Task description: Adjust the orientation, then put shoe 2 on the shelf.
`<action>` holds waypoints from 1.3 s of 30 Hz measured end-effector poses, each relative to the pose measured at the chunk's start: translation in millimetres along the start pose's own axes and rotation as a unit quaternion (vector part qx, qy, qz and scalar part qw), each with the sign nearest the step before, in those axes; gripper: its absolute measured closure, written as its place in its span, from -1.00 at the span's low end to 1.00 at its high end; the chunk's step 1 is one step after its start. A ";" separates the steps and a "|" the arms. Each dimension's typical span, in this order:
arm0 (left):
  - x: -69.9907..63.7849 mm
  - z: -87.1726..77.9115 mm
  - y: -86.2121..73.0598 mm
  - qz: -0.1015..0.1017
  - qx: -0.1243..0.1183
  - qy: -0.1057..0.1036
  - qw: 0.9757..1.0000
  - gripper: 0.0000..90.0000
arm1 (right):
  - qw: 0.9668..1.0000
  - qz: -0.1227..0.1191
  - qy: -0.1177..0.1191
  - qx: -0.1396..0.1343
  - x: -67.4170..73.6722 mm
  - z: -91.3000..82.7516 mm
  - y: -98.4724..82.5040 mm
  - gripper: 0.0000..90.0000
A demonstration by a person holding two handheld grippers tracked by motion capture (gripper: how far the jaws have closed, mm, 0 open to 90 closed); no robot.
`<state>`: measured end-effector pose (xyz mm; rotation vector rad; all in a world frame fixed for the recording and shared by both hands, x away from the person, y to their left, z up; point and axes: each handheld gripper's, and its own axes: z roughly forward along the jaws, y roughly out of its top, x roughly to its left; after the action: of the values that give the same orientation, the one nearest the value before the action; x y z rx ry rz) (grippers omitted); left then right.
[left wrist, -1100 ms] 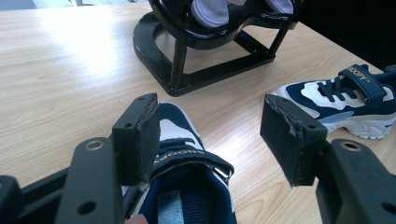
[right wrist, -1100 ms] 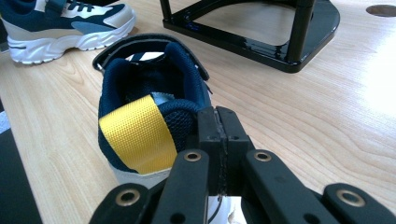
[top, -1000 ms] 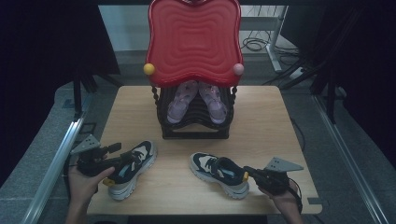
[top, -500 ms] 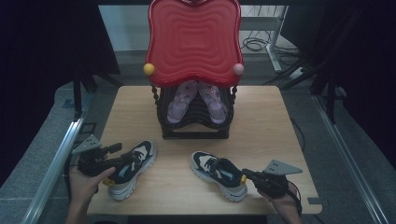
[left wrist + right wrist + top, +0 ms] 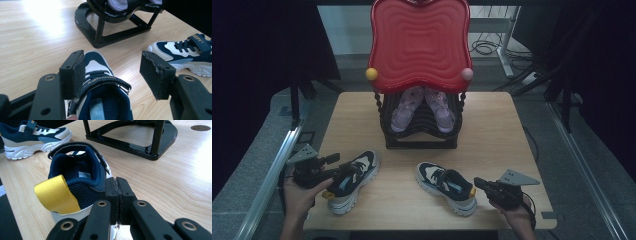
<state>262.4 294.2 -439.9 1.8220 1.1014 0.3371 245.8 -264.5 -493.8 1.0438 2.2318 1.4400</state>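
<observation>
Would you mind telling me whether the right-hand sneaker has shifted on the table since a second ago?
No. The right-hand sneaker lies at the same spot relative to the black shoe rack.

Front centre: bare table (image 5: 399, 197) between left sneaker (image 5: 352, 180) and right sneaker (image 5: 446, 187), free passage.
Back centre: black rack (image 5: 419, 127) under red tray (image 5: 419, 45) blocks the way.
Beside rack: open wood on both sides.

On the table (image 5: 512, 145), a black shoe rack (image 5: 421, 127) with a red top stands at the far edge, holding lilac sandals (image 5: 422, 107). Near the front edge lie two navy sneakers: the left sneaker (image 5: 352, 181) at the left gripper (image 5: 324, 172), the right sneaker (image 5: 446, 186) just beside the right gripper (image 5: 479, 184).
</observation>
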 end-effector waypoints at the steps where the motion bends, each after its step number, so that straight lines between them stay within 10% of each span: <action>1: 0.9 0.2 -0.5 -0.002 0.000 0.001 1.000 -0.16 | 1.000 0.000 0.000 0.000 -0.2 0.2 -0.1 0.96; 24: 37.6 14.3 -27.9 -0.058 0.056 -0.024 0.996 -0.18 | 1.000 0.004 0.006 -0.007 -4.0 3.9 0.9 0.71; 39: 39.6 14.5 -33.5 -0.045 0.084 -0.034 0.995 0.01 | 1.000 0.003 0.005 -0.002 -4.1 6.1 0.0 0.66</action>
<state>275.5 322.3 -483.8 1.9082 1.1896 0.1308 252.1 -263.3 -497.1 1.0461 2.2344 1.4544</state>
